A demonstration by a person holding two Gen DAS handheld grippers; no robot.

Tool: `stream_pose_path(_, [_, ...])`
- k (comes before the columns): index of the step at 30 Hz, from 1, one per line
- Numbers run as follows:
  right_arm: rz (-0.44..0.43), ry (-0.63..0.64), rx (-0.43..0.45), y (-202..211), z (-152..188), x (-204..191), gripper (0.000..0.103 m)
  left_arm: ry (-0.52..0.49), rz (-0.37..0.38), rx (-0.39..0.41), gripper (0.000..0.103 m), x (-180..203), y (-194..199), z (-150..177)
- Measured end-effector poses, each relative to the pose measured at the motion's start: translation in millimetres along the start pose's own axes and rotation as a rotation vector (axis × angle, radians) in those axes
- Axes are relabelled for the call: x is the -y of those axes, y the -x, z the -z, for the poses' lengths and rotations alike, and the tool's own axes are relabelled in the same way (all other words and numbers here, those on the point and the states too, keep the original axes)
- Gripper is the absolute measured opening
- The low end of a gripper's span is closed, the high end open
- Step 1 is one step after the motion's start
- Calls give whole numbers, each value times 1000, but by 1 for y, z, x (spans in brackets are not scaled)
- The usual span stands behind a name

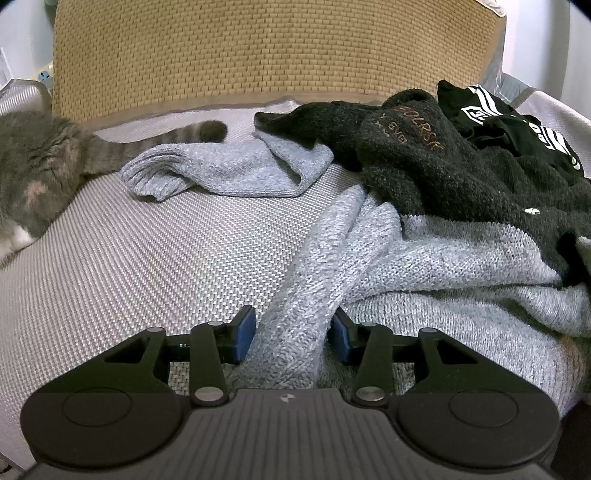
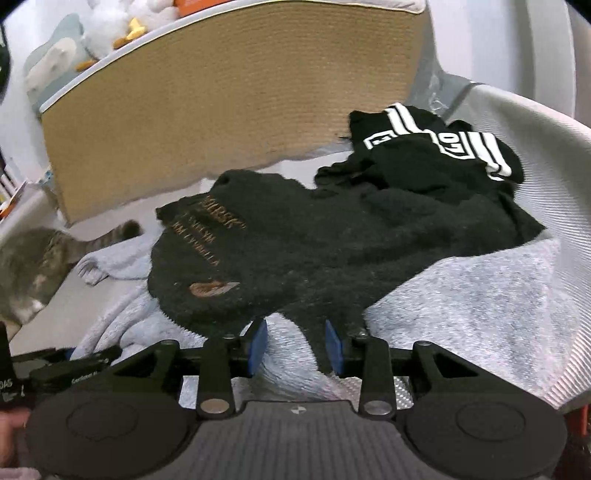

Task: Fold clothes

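- My left claw [image 1: 291,338] is pinching a thick fold of the grey sweater [image 1: 424,266]. The fold fills the space between both blue pads.
- My right claw [image 2: 297,345] is open. A flap of the dark sweater [image 2: 295,258] hangs between its pads. The flap sits by one pad, and there is a gap next to the other pad.
- The clothes lie in a heap on the mat [image 1: 129,266]. The grey sweater is at the bottom and the dark sweater lies on top of it. The striped top [image 1: 517,122] is at the back, touching the dark sweater.
- One grey sleeve sticks out across the mat, and its end lies near the tail of the cat [image 1: 33,173].
- The cat lies on the mat's far left side, well apart from my left claw.
- The bare part of the mat is between the cat and the grey sweater. That is the open room I can see.
- The back edge of the mat meets the tan board [image 1: 258,55], which stands up like a wall.
- In my right view, the mat's right edge curves up past the heap.
- Soft toys [image 2: 110,22] sit up high behind the board.
- I count three clothes: one grey, one dark with brown letters, and one black with white stripes.
- I count one cat, one mat, one board and two claws.
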State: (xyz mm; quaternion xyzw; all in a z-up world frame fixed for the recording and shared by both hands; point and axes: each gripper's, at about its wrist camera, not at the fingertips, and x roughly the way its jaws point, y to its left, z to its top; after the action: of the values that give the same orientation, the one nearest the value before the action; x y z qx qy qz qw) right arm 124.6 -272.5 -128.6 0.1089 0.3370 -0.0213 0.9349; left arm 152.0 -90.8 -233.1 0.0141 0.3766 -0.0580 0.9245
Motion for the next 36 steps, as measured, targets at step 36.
stream_pose_path(36, [154,-24,180,-1,-10,-12,37,61,78,25,50,-22,3,-5])
